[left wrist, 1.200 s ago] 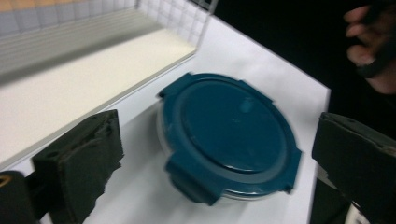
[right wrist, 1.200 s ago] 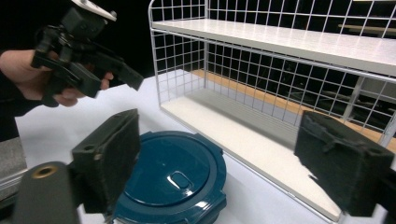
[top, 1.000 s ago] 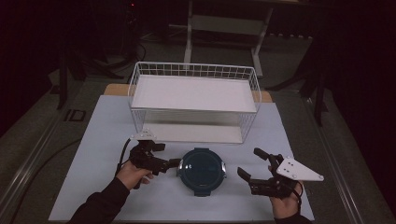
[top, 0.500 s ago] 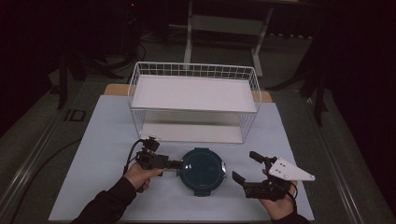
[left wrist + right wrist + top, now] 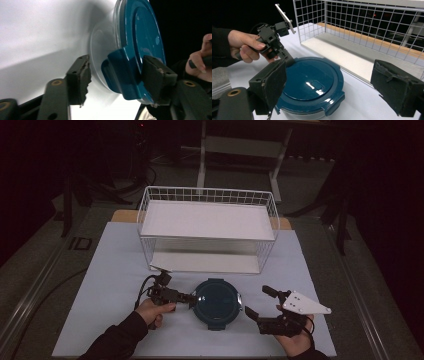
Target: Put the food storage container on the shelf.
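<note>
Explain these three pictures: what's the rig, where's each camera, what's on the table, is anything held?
No robot arm: a person holds a two-jaw gripper in each hand. The high view looks down from above the person's side of the table. The other two cameras ride on the grippers and look along their black jaws.

On the table stand a white wire basket and a round container with a blue lid.

The left gripper has just been closing; a lid clip sits between its jaws, one pad on it, the other apart. So it is not gripped yet. The right gripper is open beside the container, holding nothing.
</note>
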A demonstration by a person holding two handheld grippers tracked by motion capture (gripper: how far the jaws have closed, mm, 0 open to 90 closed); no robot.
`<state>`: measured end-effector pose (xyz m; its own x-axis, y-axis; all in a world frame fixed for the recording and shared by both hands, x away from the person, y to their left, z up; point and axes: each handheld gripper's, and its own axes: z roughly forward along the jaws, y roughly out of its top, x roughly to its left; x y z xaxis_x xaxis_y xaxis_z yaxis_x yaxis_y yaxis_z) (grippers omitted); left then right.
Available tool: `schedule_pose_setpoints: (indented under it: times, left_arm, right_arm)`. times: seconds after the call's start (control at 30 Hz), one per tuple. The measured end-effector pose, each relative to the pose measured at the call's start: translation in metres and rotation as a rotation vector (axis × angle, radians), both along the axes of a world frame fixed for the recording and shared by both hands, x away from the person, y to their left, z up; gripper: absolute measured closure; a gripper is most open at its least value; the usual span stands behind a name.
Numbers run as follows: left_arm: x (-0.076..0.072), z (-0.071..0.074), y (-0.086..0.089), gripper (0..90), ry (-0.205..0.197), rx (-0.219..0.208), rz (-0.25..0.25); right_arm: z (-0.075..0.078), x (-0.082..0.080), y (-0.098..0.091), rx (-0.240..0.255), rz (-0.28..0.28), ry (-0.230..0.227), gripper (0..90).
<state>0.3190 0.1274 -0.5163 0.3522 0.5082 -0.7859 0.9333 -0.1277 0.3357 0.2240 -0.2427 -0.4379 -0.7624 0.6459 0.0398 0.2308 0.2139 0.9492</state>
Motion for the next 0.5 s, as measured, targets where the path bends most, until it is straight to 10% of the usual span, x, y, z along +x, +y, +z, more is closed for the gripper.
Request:
schedule_pose_setpoints:
  times: [0.33, 0.43, 0.5]
  left_arm:
    - [-0.002, 0.002, -0.002, 52.7, -0.03, 0.01, -0.008]
    - [-0.006, 0.005, -0.003, 52.8, -0.047, 0.021, 0.0]
    - [-0.009, 0.006, -0.003, 53.1, -0.064, 0.023, 0.006]
  right_arm:
    - [-0.006, 0.004, -0.002, 0.004, -0.019, 0.054, 15.3]
    - [-0.011, 0.011, -0.003, 0.014, -0.021, 0.128, 15.3]
    - [-0.019, 0.022, -0.006, 0.062, -0.019, 0.256, 19.6]
